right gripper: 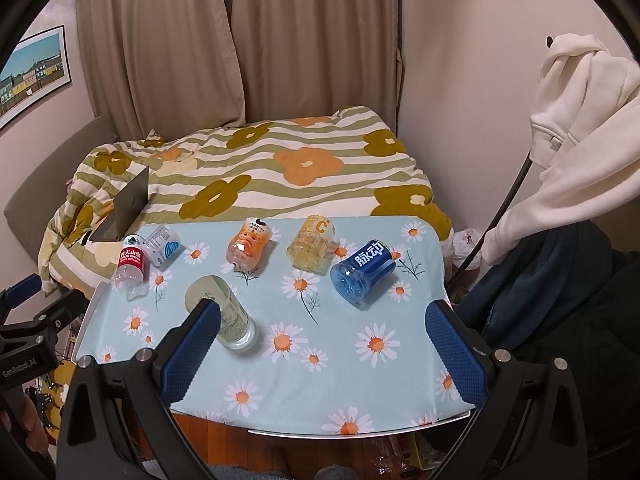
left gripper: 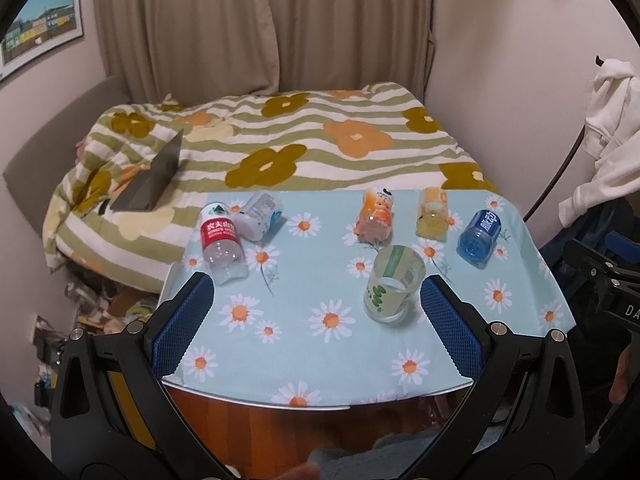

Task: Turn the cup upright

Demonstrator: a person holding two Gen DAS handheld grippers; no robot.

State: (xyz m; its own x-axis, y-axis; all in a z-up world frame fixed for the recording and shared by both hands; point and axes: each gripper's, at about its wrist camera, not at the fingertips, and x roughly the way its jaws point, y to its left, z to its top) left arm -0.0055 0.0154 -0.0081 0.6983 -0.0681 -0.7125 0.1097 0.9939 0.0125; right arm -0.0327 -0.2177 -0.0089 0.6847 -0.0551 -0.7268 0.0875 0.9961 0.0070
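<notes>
A glass cup [left gripper: 393, 286] with a green print stands upside down on the daisy tablecloth [left gripper: 320, 340], thick base up. It sits just ahead of my left gripper [left gripper: 316, 292], close to the right finger. In the right wrist view the cup [right gripper: 226, 310] is partly behind the left finger of my right gripper [right gripper: 324, 316]. Both grippers are open and empty, hovering over the table's near edge.
Cut bottle cups lie on the cloth: red-label [left gripper: 221, 240], white [left gripper: 260, 214], orange [left gripper: 376, 216], yellow [left gripper: 432, 214], blue [left gripper: 480, 236]. A bed with a flowered quilt [left gripper: 280, 148] lies behind. A white hoodie [right gripper: 580, 128] hangs at right.
</notes>
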